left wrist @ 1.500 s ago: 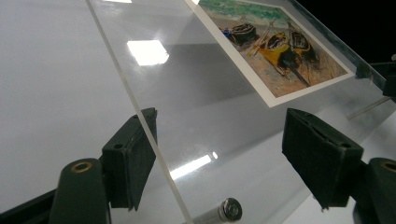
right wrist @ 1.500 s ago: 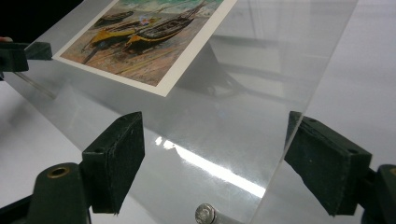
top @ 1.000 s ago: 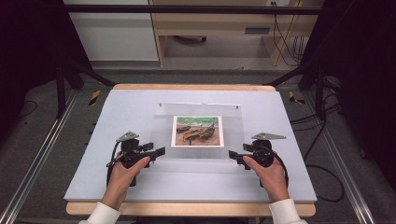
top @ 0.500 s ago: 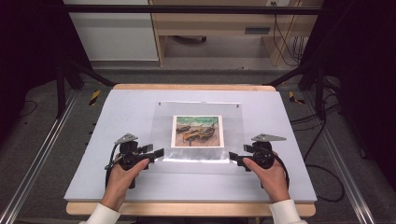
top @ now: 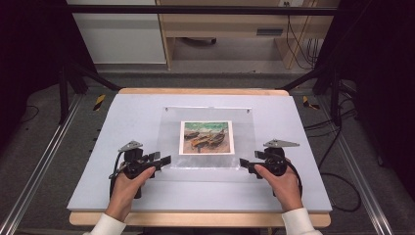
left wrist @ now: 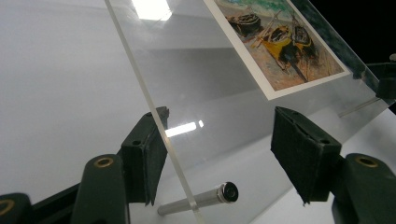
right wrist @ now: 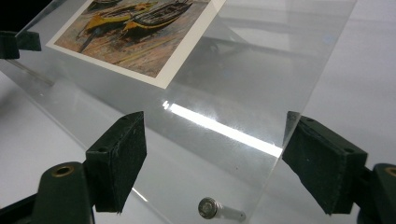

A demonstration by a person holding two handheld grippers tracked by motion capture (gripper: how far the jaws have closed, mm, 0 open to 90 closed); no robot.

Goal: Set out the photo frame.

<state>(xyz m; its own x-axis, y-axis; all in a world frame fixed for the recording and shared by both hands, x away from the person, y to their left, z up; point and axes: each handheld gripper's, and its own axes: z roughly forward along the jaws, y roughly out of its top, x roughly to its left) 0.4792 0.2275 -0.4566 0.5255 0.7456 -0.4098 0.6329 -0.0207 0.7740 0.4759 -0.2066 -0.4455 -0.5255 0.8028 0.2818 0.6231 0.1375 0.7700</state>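
A clear acrylic panel [top: 244, 139] lies on the white mat [top: 122, 127], with a print of beached boats [top: 206, 137] under it. My left gripper [top: 164, 160] is at the panel's near left corner and my right gripper [top: 243, 164] at its near right corner. In the left gripper view the panel [left wrist: 196, 70] and its edge run between the jaws of the left gripper [left wrist: 220, 114]; they have just been closing but still stand apart. A metal standoff pin [left wrist: 201, 199] lies below. The right gripper [right wrist: 215, 116] straddles the panel [right wrist: 261, 70] with wide jaws above another pin [right wrist: 212, 208].
The mat covers a wooden table whose front edge [top: 195, 219] lies by the person's sleeves. Black frame posts [top: 63, 83] stand at both back corners. Cables [top: 337, 161] trail on the floor at the right. A wooden bench [top: 220, 29] stands behind the table.
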